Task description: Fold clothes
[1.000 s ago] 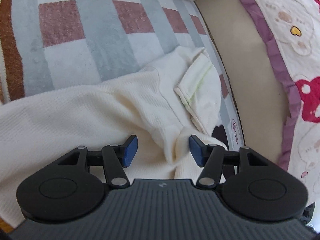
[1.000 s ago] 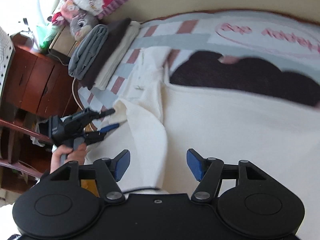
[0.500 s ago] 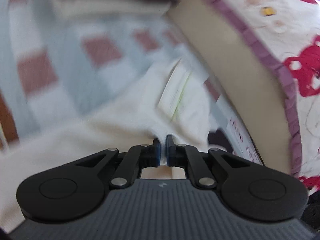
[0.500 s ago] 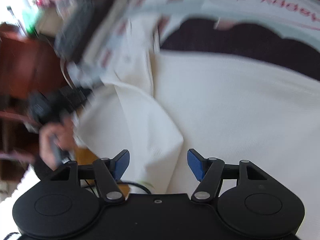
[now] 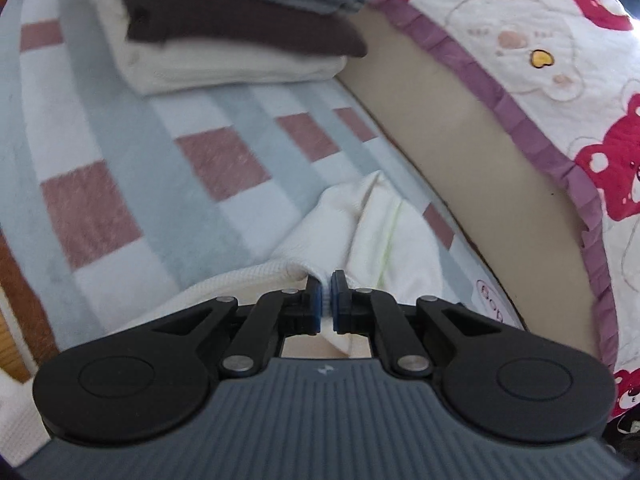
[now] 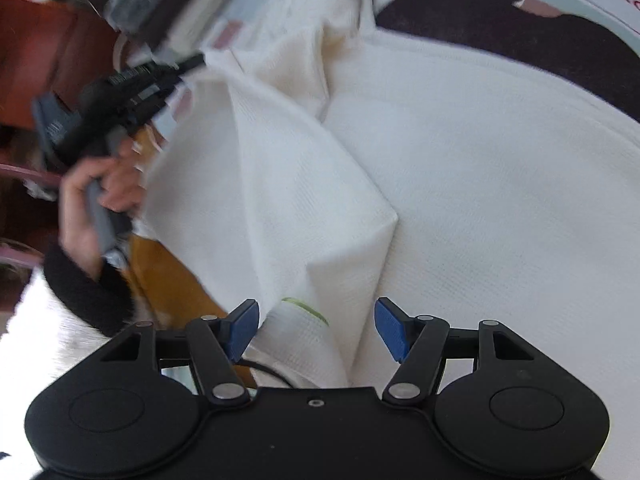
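- Left wrist view: the left tongs [image 5: 327,300] were clenched on a pinch of the cream garment [image 5: 360,232], a thin fold of the cloth caught between the blue pads [image 5: 316,306].
- The garment lay on a checked blanket [image 5: 120,168] of grey, white and dusty-pink squares, bunched into ridges just ahead of the tongs. A pale green line of stitching ran along one of its folds.
- Farther up the blanket sat a stack of folded clothes [image 5: 240,36]: a cream piece at the bottom, a dark brown one on it, a grey one on top. The stack was well apart from the gripped garment.
- To the right ran a tan strip [image 5: 460,152], and beyond it a white quilt [image 5: 560,60] with red bears and a purple frilled edge.
- Right wrist view: the right tongs [image 6: 316,330] were released, the blue pads [image 6: 244,330] standing wide apart, with a folded edge of the cream garment [image 6: 460,184] lying between them; whether either pad touched the cloth could not be told.
- The garment spread broadly over the blanket, with a raised crease running from the tongs toward the upper left.
- At left, blurred, a hand [image 6: 94,196] in a dark cuff held the left tongs [image 6: 188,66] at the garment's far edge.
- Dark reddish wooden furniture [image 6: 48,32] stood behind that hand.
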A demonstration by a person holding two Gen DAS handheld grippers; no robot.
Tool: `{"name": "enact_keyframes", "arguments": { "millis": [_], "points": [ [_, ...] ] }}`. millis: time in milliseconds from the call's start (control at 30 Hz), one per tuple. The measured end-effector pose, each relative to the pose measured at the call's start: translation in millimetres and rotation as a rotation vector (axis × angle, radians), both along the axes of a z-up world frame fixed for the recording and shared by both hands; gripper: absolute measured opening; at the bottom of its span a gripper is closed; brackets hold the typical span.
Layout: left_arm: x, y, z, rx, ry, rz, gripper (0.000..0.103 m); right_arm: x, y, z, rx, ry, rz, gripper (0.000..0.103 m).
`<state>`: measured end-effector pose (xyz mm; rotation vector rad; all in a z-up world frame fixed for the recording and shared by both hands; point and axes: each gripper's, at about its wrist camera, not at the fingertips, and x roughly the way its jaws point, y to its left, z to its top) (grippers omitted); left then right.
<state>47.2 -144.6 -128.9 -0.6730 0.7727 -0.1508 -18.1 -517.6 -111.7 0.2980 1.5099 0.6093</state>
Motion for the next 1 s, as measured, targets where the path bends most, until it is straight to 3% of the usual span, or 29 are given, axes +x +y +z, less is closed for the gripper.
{"name": "enact_keyframes", "arguments": {
  "millis": [100, 133, 167, 200, 267, 367, 433, 533, 633, 667, 700, 833, 933, 967, 1000],
  "points": [
    [-0.4, 10.9, -8.8, -0.041, 0.026, 0.018, 0.005, 4.6, 16.1, -15.2, -0.033, 0.007, 0.019, 0.069],
    [0.4, 15.1, -11.1, -0.055, 0.036, 0.029, 0.005, 5.6, 21.2, -16.1, -0.013, -0.015, 0.028, 0.062],
    [1.1, 19.3, -13.3, -0.069, 0.046, 0.040, 0.005, 6.8, 26.7, -15.6, -0.003, -0.037, 0.044, 0.035],
    [2.1, 23.3, -15.5, -0.082, 0.057, 0.052, 0.006, 8.3, 32.6, -13.0, -0.007, -0.065, 0.068, 0.021],
    [5.1, 30.3, -19.7, -0.120, 0.083, 0.073, 0.006, 11.8, 36.8, -1.4, -0.047, -0.133, 0.078, 0.009],
    [8.2, 33.1, -21.2, -0.212, 0.103, 0.023, 0.005, 11.9, 25.3, 37.2, -0.123, -0.291, 0.058, 0.008],
    [6.4, 25.0, -11.4, -0.155, 0.075, -0.041, 0.005, 4.2, 13.7, 73.8, -0.169, -0.457, 0.059, 0.008],
    [0.8, 16.5, -2.4, -0.061, 0.023, -0.056, 0.005, -21.7, -1.6, 121.2, -0.233, -0.692, 0.047, 0.007],
    [-1.6, 20.8, -4.1, -0.053, 0.015, -0.027, 0.005, -50.1, -9.2, 160.7, -0.370, -0.935, 0.062, 0.007],
    [-2.4, 22.4, -6.2, -0.053, 0.023, -0.024, 0.005, -55.1, -12.6, 167.0, -0.379, -0.961, 0.069, 0.007],
    [-3.1, 23.8, -8.3, -0.050, 0.032, -0.023, 0.005, -57.7, -17.0, 167.7, -0.362, -0.947, 0.099, 0.007],
    [-8.1, 22.5, -16.3, 0.026, 0.100, -0.065, 0.005, -44.9, -23.9, 130.4, -0.353, -0.726, 0.275, 0.010],
    [-15.6, 23.8, -19.4, 0.037, 0.112, -0.051, 0.005, -20.0, -39.0, 108.8, -0.281, -0.559, 0.221, 0.018],
    [-17.7, 25.4, -19.1, 0.020, 0.113, -0.041, 0.005, -13.9, -52.7, 104.2, -0.227, -0.516, 0.157, 0.032],
    [-19.7, 26.8, -18.6, 0.006, 0.113, -0.031, 0.005, -7.9, -66.4, 99.5, -0.172, -0.472, 0.094, 0.039]
  ]
}}
